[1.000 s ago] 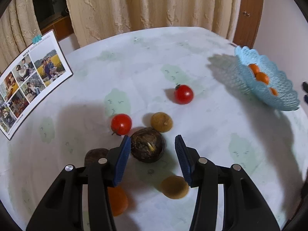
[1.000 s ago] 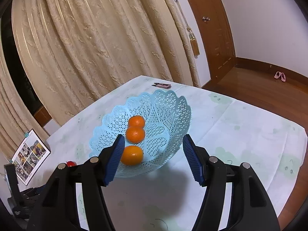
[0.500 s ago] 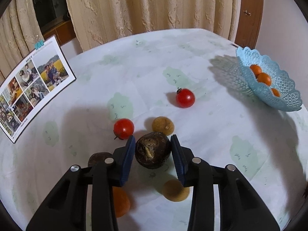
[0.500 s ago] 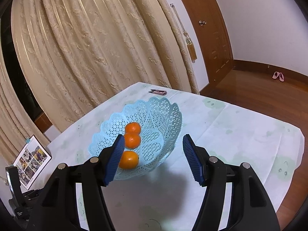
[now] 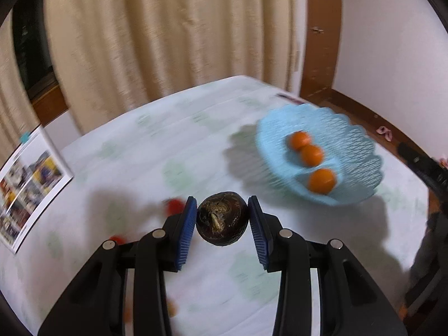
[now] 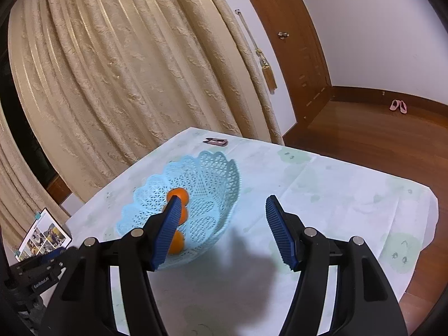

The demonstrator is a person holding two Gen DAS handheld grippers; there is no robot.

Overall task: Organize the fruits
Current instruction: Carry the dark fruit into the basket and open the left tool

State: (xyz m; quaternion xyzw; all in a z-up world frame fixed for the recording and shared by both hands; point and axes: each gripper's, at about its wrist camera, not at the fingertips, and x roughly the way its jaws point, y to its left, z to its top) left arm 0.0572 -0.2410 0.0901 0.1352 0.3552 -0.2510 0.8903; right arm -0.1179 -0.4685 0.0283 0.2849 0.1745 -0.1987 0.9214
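Observation:
My left gripper [image 5: 221, 212] is shut on a dark brown round fruit [image 5: 221, 221] and holds it above the table, to the left of the light blue lattice basket [image 5: 352, 140]. Three oranges [image 5: 311, 154] lie in the basket. Red tomatoes [image 5: 174, 205] show blurred on the cloth behind my left fingers. My right gripper [image 6: 219, 210] is open and empty above the table, with the basket [image 6: 215, 173] and its oranges [image 6: 182, 194] just beyond its left finger.
A photo calendar [image 5: 25, 184] stands at the table's left side. A small clip [image 6: 215, 141] lies near the far edge by the curtain. The table's right edge drops to a wooden floor [image 6: 378, 140].
My left gripper closed on the dark fruit, lifted it off the table and swung right toward the basket. My right gripper drew back a little from the basket and stayed open.

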